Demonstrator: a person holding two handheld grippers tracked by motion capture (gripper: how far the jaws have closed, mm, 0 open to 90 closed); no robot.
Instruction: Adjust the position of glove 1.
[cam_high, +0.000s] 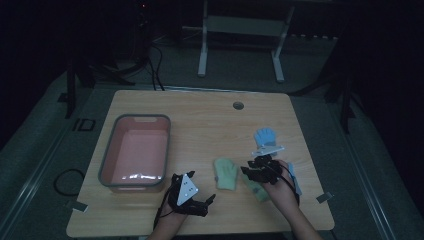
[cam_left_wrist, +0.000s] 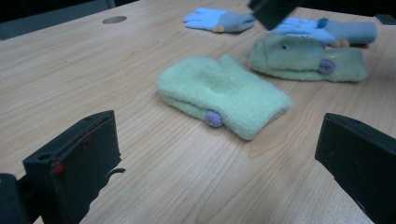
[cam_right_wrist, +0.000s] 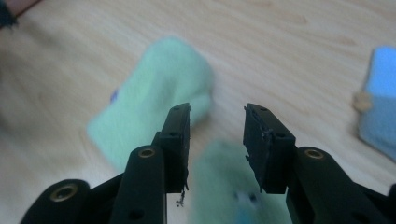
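A pale green mitten (cam_high: 226, 173) (cam_left_wrist: 224, 95) (cam_right_wrist: 154, 93) lies flat at the table's front middle. A second green mitten (cam_high: 257, 190) (cam_left_wrist: 303, 60) (cam_right_wrist: 224, 186) lies just right of it, with a blue glove (cam_left_wrist: 322, 30) (cam_high: 294, 177) resting on its far side. Another blue glove (cam_high: 265, 136) (cam_left_wrist: 215, 19) lies farther back. My right gripper (cam_high: 252, 170) (cam_right_wrist: 217, 112) hovers over the second green mitten, jaws apart with nothing between them. My left gripper (cam_high: 207, 202) (cam_left_wrist: 217, 140) rests near the front edge, open wide and pointing at the first mitten.
A pink bin (cam_high: 135, 150) with a grey rim stands on the left of the wooden table (cam_high: 200, 120). A round cable hole (cam_high: 238, 105) sits near the far edge. A table frame stands on the dark floor behind.
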